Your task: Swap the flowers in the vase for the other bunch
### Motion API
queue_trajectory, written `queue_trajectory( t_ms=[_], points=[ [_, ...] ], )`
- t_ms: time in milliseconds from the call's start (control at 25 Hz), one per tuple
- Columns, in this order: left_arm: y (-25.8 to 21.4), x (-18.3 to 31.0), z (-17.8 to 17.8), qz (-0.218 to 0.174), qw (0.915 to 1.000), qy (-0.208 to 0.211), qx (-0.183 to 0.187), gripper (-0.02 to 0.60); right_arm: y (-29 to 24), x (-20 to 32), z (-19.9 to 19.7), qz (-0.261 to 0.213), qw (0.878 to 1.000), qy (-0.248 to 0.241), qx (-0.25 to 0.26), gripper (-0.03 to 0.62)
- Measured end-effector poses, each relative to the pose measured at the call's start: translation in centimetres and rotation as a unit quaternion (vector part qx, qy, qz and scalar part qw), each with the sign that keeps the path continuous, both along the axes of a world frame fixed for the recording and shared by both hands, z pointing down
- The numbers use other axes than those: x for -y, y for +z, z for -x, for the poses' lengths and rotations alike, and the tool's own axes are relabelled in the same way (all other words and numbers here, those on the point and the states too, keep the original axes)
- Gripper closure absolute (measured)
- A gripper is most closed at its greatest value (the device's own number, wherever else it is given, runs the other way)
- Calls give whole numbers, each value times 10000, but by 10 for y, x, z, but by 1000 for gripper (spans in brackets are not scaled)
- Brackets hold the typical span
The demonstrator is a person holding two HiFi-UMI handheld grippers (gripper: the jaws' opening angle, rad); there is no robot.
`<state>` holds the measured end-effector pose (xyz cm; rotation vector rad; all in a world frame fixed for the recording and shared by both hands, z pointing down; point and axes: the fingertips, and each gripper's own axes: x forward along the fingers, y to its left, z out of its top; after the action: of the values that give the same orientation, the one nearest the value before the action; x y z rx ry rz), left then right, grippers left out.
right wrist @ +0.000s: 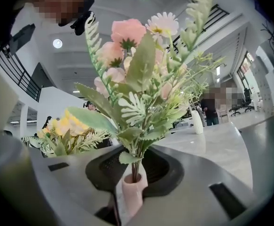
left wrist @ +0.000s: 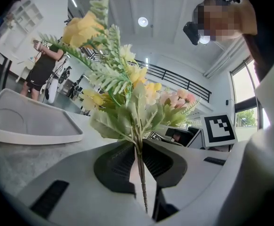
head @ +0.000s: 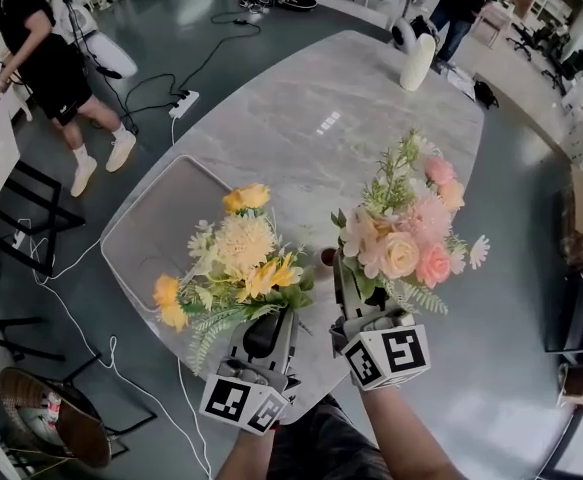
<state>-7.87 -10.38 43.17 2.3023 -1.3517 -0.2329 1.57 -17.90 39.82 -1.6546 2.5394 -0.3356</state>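
Both bunches sit at the near edge of the marble desk (head: 301, 118), side by side and just apart.

The left claw (head: 267, 318) is pinched on the thin green stems of the yellow bunch (head: 236, 258). In the left gripper view the stems run upright through the narrow gap of the claw (left wrist: 139, 150), with the dark pads close on either side. The yellow bunch (left wrist: 120, 86) fans out above them.

The right claw (head: 356, 290) is closed on a small pink vase (right wrist: 133, 194), whose sides meet both pads in the right gripper view. The vase stands upright between the jaws of the claw (right wrist: 133, 175), and the stems of the pink bunch (right wrist: 137, 79) are still in its mouth. From the head view the pink bunch (head: 406, 228) rises to the right of the yellow one. That view hides the vase under the leaves, so I cannot tell whether its base rests on the desk.

A grey tray (head: 161, 218) lies at the desk's left edge, just beside the yellow flowers. A tall white vase (head: 418, 63) stands at the far right corner, well apart from both claws. On the floor beyond the left edge, a person in black (head: 46, 53) walks near a white power strip (head: 183, 103).
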Motion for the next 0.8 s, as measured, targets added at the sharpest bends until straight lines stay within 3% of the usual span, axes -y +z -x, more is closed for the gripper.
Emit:
queue_trajectory(
  t_ms=[800],
  points=[
    [-13,-3,-3,-150,9999,24,-44,526,-32,3,-8,-308,9995,-8,-62,503]
  ],
)
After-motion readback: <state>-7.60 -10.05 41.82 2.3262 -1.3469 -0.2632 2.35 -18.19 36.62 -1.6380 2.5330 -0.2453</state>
